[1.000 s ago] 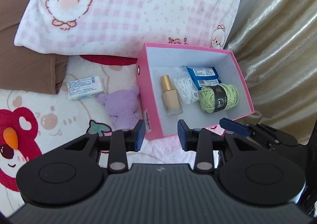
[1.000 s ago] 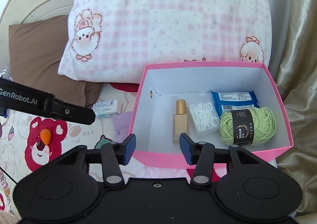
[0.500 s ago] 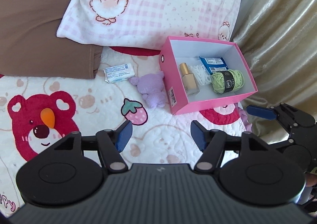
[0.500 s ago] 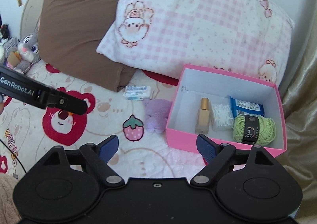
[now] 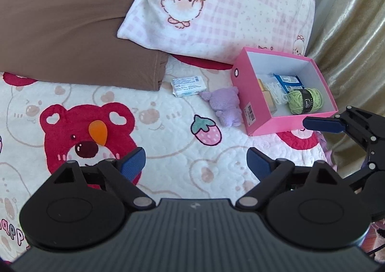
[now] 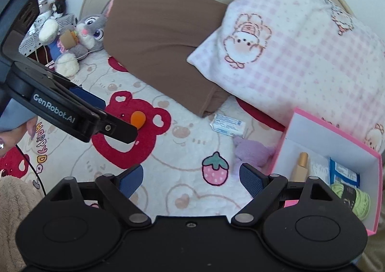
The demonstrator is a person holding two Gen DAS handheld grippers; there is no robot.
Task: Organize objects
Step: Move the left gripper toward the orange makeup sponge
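the left gripper (image 5: 196, 160) hangs over the bed (image 5: 168, 151) with its jaws opening and nothing between them; the right gripper (image 6: 191, 175) has its jaws spread wide, also empty. both hover above the printed blanket, well short of any loose thing.

the likely trouble lies in the next pick. the purple plush (image 5: 226, 106), at about one o'clock from the left gripper, sits touching the outer wall of the pink box (image 5: 250, 113). a finger coming down on that side could strike or shove the light box, or catch the rim and tip it. the plush is soft, so a shallow grip may only pinch fuzz and let it slip. the flat white packet (image 5: 189, 83), just beyond the plush at twelve o'clock, lies low in the pile of the blanket; jaws may snag fabric with it. the orange piece (image 5: 98, 131) at eleven o'clock is small and easy to miss. the two grippers are close, and reaching together for the same corner risks a knock.

the pink box, at one o'clock, is open and holds a gold-capped bottle (image 6: 299, 168), a clear bag of white loops (image 5: 276, 94), a blue packet (image 5: 287, 80) and a green yarn ball (image 5: 305, 100), set side by side. some floor is free near the far wall.
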